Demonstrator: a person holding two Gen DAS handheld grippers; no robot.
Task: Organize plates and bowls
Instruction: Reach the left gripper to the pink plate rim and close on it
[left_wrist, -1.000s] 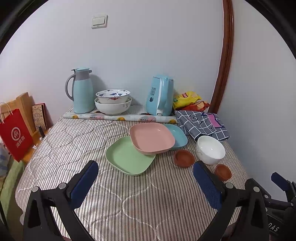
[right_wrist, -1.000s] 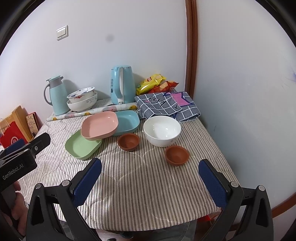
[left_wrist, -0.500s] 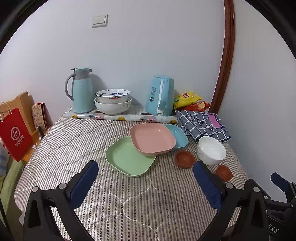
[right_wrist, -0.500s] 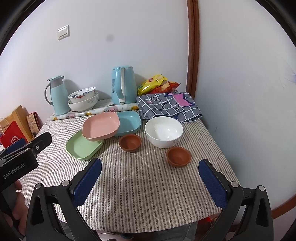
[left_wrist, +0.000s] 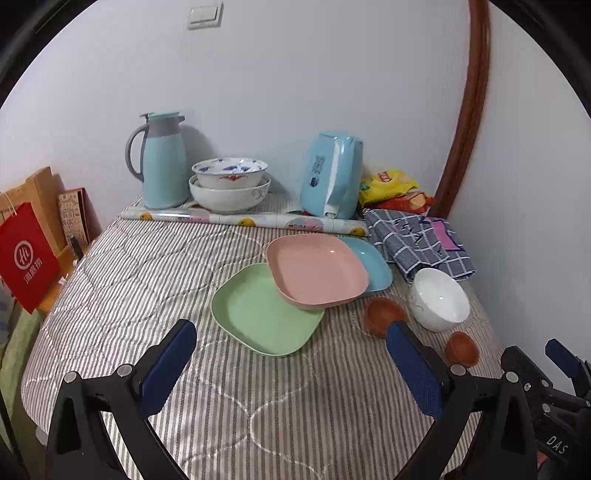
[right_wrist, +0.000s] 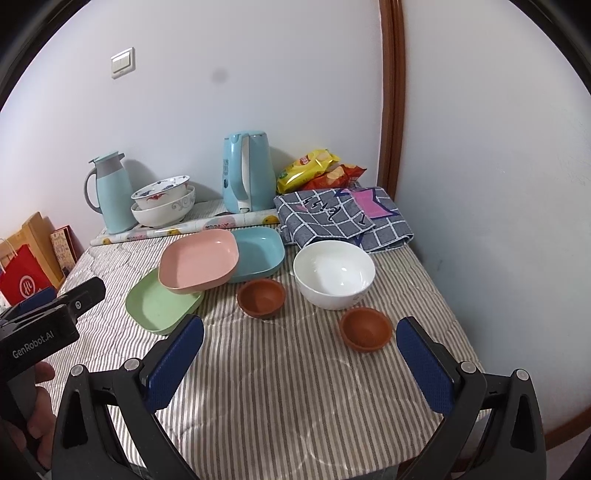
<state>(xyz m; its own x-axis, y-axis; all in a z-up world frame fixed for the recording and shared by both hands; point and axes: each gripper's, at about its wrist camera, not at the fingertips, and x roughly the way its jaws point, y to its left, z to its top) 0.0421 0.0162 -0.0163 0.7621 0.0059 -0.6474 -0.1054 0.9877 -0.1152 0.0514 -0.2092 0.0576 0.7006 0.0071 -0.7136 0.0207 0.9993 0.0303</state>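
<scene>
Left wrist view: left gripper (left_wrist: 291, 356) fingers spread wide, holding nothing, above the striped quilted tabletop (left_wrist: 147, 280); the glossy pink plate (left_wrist: 316, 269) overlaps the green plate (left_wrist: 258, 314) and blue plate (left_wrist: 373, 260) — all shallow, rounded squares, bare inside.

Right wrist view: right gripper (right_wrist: 301, 354) fingers likewise apart; the white bowl (right_wrist: 334, 273) sits between two small brown bowls (right_wrist: 261, 297) — round, with nothing in them.

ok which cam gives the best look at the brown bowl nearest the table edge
The right wrist view: the small brown bowl sits whole and unblocked, its inside visible, just ahead of the open right gripper. The left wrist view shows it smaller, near the frame's right side, partly cut off by that gripper's finger.
</scene>
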